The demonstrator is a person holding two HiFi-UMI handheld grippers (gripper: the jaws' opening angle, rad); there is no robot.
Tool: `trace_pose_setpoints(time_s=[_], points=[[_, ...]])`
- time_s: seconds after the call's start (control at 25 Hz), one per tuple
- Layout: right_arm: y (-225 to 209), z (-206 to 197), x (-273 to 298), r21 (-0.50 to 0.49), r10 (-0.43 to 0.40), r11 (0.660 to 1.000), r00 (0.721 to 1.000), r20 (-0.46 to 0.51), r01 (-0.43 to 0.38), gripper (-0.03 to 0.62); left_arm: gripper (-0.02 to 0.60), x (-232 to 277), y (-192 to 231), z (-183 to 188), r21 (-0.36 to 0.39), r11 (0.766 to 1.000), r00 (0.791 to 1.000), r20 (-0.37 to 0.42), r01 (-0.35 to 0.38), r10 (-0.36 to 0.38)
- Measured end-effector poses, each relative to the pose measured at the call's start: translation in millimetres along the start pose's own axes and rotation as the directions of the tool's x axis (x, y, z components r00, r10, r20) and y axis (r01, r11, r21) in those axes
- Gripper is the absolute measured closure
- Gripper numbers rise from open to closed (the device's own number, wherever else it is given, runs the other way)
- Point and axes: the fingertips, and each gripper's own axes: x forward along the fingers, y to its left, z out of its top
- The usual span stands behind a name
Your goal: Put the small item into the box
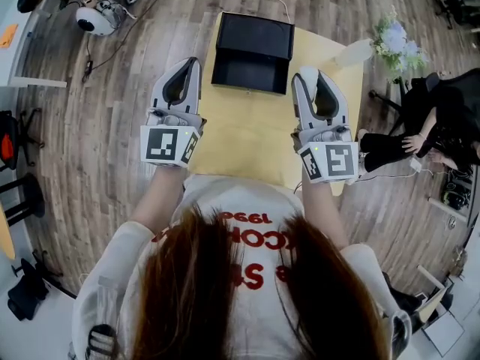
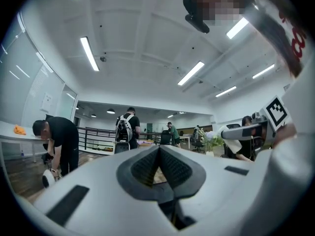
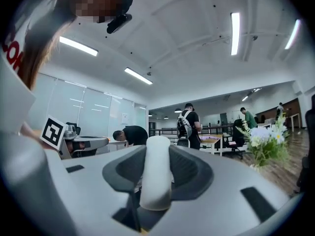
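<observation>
Yellow worktop (image 1: 255, 137) lies below two claws held level; the left claw (image 1: 189, 64) is clenched on nothing. Between them and just ahead, a black box (image 1: 251, 51) sits open, with free room above it. The right claw (image 1: 311, 75) grasps the small white item (image 3: 156, 173), a stubby cylinder on end between its pads, so the box lies ahead and to its left.

1. We see an open-plan office: long ceiling strip lights (image 2: 89, 53) and glass partitions (image 3: 93, 114) span one large room.
2. We note shared desks (image 3: 216, 140) and several people (image 2: 127, 128) working.
3. We observe a wood-plank floor (image 1: 105, 126) with trailing cables (image 1: 88, 55).
</observation>
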Motion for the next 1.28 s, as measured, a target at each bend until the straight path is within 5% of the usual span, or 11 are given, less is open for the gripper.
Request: trace_pose_setpoints(time_s=[0.8,1.08,1.28], points=[[1,0,11,0.01,0.042,0.999,0.999,-0.021,-0.042,0.454,0.574,11,5,-8,-0.015,1.0,1.0,-0.008,-0.014,0.013],[-3,-41,34,0.046,0.092,0.995,0.985,-0.147,-0.086,0.454,0.575,21,9,-32,-0.03,0.999,0.999,-0.045,-0.023,0.021],[-3,-93,55,0.056,0.135,0.991,0.946,-0.294,-0.124,0.453,0.574,24,16,-53,-0.049,0.998,0.996,-0.086,-0.029,0.025]])
